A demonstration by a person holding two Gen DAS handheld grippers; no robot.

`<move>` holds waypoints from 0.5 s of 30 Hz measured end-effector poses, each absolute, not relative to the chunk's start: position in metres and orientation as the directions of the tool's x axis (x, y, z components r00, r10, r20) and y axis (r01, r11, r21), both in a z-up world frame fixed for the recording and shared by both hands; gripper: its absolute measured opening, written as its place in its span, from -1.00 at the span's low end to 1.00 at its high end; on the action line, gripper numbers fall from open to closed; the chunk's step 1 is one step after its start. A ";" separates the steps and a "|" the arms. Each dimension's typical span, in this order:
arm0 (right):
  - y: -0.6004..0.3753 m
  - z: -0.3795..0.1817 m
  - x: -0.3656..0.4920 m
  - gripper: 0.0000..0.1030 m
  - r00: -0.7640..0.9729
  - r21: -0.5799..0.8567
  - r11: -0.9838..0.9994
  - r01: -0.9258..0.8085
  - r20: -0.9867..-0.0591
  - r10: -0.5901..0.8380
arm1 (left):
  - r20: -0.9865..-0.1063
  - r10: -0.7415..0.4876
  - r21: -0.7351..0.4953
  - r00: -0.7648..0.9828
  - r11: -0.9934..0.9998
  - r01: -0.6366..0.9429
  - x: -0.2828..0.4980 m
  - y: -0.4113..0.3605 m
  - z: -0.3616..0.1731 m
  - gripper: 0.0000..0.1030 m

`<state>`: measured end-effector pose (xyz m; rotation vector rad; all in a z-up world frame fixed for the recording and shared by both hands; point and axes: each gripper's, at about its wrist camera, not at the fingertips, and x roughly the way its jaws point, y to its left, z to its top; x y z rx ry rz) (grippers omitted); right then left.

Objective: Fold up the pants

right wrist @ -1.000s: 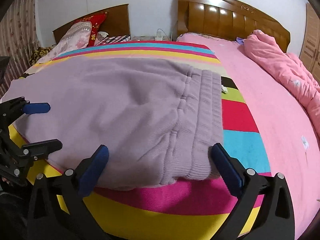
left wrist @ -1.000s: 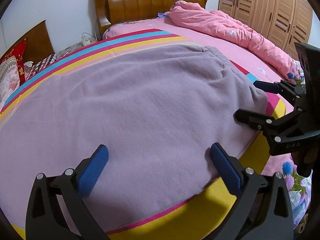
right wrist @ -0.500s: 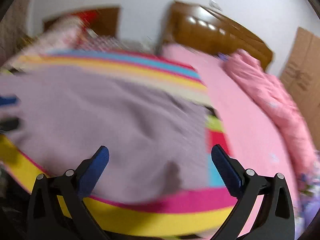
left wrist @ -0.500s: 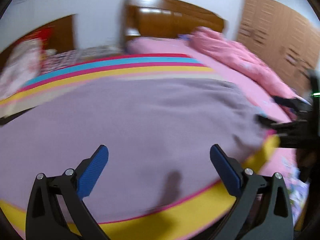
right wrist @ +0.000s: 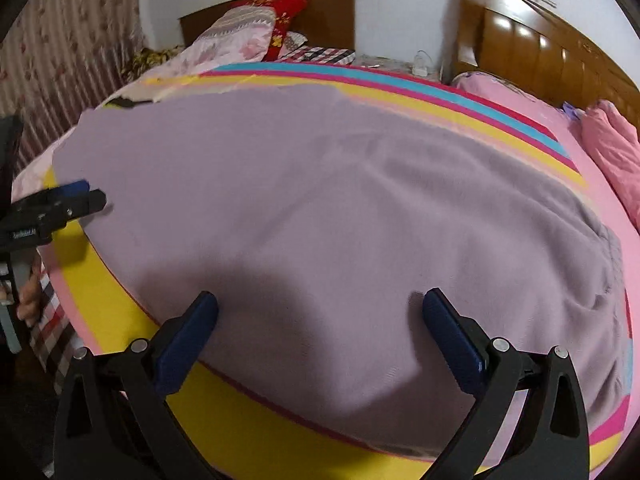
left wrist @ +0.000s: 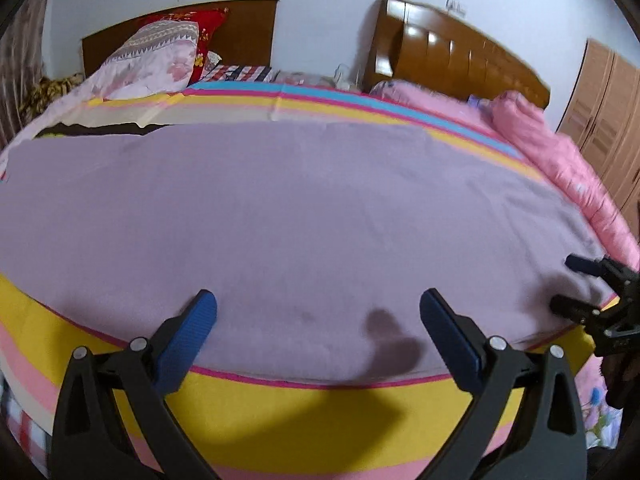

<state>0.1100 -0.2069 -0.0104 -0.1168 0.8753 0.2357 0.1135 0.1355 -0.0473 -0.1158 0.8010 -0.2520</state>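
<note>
The lilac fleece pants (left wrist: 288,216) lie flat across the striped bed sheet; they also fill the right wrist view (right wrist: 340,216), with the ribbed waistband at the far right. My left gripper (left wrist: 318,320) is open and empty, its blue pads over the pants' near edge toward the leg end. My right gripper (right wrist: 320,316) is open and empty over the near edge toward the waist. Each gripper shows in the other's view: the right gripper (left wrist: 576,284) at the right edge, the left gripper (right wrist: 86,196) at the left.
The striped sheet (left wrist: 320,404) drops off at the bed's near edge. A pink quilt (left wrist: 560,160) lies bunched at the right. Pillows (left wrist: 160,56) and wooden headboards (left wrist: 448,56) stand at the back. A wardrobe (left wrist: 604,96) is at the far right.
Both grippers have swung left along the pants' near edge, away from the waistband. Both stay open and empty. The pants have not moved.
</note>
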 end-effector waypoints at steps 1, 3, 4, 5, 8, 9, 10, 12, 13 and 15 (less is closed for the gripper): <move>-0.205 -0.006 0.107 0.91 0.643 -0.031 0.966 -0.257 -0.751 0.148 | -0.682 -0.286 -0.227 0.673 0.958 0.176 0.113 0.142 -0.047 0.97; -0.200 -0.002 0.105 0.91 0.667 -0.044 0.961 -0.274 -0.728 0.157 | -0.660 -0.307 -0.274 0.686 0.948 0.160 0.109 0.152 -0.047 0.97; -0.198 -0.006 0.107 0.91 0.654 -0.045 0.960 -0.276 -0.741 0.153 | -0.663 -0.305 -0.278 0.683 0.948 0.153 0.110 0.155 -0.049 0.97; -0.197 -0.016 0.112 0.91 0.617 -0.050 0.959 -0.278 -0.775 0.138 | -0.677 -0.303 -0.272 0.671 0.950 0.154 0.112 0.155 -0.054 0.97; -0.204 -0.018 0.113 0.92 0.594 0.031 0.962 -0.273 -0.781 0.193 | -0.681 -0.305 -0.237 0.666 0.952 0.193 0.105 0.153 -0.053 0.97; -0.204 -0.016 0.110 0.92 0.592 0.023 0.959 -0.282 -0.783 0.193 | -0.682 -0.307 -0.238 0.664 0.952 0.195 0.103 0.156 -0.051 0.97; -0.203 -0.013 0.110 0.91 0.594 0.014 0.958 -0.286 -0.782 0.188 | -0.681 -0.304 -0.242 0.666 0.952 0.187 0.102 0.160 -0.050 0.97; -0.201 -0.006 0.110 0.91 0.608 -0.003 0.959 -0.282 -0.774 0.176 | -0.671 -0.288 -0.255 0.683 0.955 0.152 0.102 0.175 -0.045 0.97; -0.200 -0.001 0.111 0.91 0.613 -0.006 0.959 -0.283 -0.770 0.176 | -0.664 -0.280 -0.262 0.693 0.955 0.135 0.104 0.185 -0.040 0.97; -0.194 0.012 0.117 0.91 0.635 0.001 0.953 -0.303 -0.745 0.203 | -0.666 -0.248 -0.258 0.703 0.962 0.095 0.111 0.198 -0.036 0.97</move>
